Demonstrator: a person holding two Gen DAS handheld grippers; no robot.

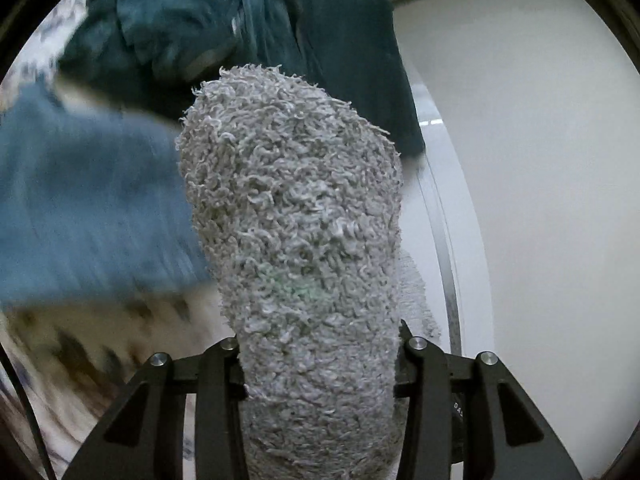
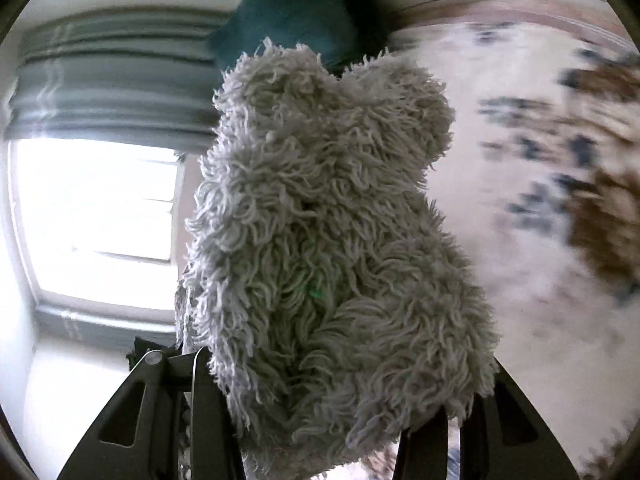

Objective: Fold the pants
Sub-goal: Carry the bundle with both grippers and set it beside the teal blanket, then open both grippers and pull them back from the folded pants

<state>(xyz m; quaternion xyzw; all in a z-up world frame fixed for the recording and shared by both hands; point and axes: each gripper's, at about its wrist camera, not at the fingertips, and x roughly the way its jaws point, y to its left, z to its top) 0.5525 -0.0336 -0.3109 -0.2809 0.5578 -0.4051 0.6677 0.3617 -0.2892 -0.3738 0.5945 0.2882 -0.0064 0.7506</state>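
Grey shaggy fleece cloth, which I take for the pants (image 1: 292, 200), fills the middle of the left wrist view. It stands up between the black fingers of my left gripper (image 1: 318, 360), which is shut on it. In the right wrist view another bunch of the same grey fleece (image 2: 320, 200) rises from my right gripper (image 2: 328, 384), also shut on it. The cloth hides the fingertips of both grippers. Both views are blurred around the cloth.
A blurred blue cloth (image 1: 88, 200) is at the left and a dark teal cloth (image 1: 224, 28) hangs behind it, also seen as teal cloth (image 2: 296, 8). A white cover with a brown and dark pattern (image 2: 540, 160) lies below. A bright window (image 2: 96, 208) and a white wall (image 1: 540, 160) stand beyond.
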